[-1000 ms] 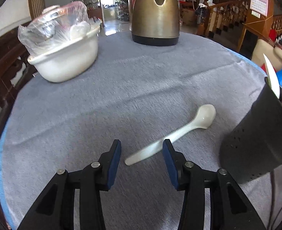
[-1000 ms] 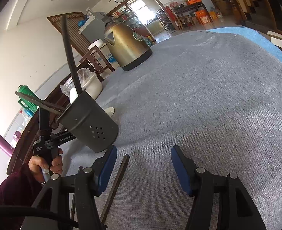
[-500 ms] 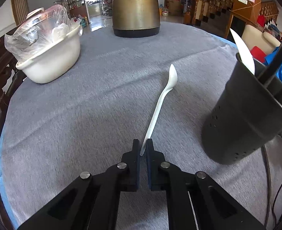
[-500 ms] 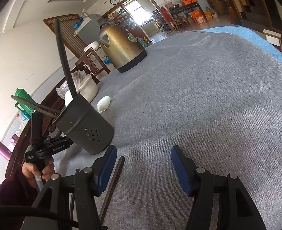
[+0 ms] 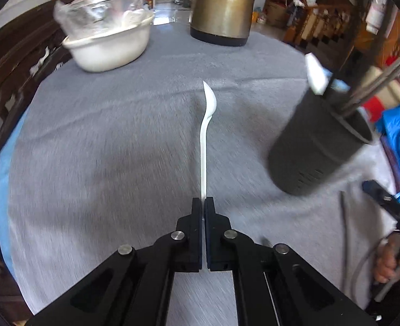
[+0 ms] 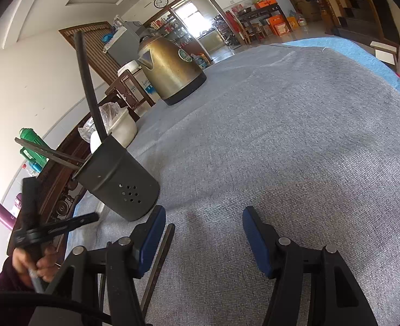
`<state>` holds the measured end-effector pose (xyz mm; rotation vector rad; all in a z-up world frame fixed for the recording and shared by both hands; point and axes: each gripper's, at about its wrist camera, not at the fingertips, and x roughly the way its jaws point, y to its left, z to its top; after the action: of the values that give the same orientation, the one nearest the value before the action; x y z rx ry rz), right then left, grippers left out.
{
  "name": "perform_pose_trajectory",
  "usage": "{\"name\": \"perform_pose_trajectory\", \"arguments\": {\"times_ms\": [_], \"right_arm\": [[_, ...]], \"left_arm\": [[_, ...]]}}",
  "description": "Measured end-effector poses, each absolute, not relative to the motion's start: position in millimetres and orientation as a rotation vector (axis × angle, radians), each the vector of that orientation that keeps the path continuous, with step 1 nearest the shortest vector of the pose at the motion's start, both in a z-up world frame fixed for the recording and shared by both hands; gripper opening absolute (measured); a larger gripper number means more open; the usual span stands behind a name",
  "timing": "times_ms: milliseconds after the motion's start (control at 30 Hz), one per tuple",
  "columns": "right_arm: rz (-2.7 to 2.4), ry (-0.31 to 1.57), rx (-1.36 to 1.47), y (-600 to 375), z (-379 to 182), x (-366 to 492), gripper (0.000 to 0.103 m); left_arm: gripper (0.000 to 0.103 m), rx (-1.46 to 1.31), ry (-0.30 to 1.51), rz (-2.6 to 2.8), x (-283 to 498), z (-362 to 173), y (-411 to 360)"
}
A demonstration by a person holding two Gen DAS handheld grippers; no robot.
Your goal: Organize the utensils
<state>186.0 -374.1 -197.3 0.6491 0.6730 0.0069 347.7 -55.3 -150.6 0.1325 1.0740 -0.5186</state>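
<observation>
Left hand-held gripper clamps the white spoon handle, seemingly off the cloth; right hand-held gripper gapes apart

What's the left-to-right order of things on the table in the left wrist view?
white bowl with plastic bag → brass kettle → white spoon, held in the left gripper → dark utensil holder

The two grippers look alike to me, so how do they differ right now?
The left gripper is shut on the white spoon, pinching its handle end; the right gripper is open and holds nothing. The left's fingers nearly meet; the right's stand wide apart. Both share black frames and blue-padded fingers.
</observation>
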Motion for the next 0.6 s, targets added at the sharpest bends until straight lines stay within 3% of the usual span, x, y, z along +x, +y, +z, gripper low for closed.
{"name": "perform_pose_trajectory", "arguments": {"times_ms": [367, 600], "right_arm": [[0.003, 0.669, 0.656, -374.2, -197.2, 184.7, 0.063], [0.009, 0.665, 0.656, -373.8, -196.5, 183.1, 0.063]], "left_arm": [[0.002, 0.024, 1.104, -0.516, 256.9, -131.8, -34.8], [0.002, 0.124, 1.023, -0.566, 220.6, -89.1, -54.7]]}}
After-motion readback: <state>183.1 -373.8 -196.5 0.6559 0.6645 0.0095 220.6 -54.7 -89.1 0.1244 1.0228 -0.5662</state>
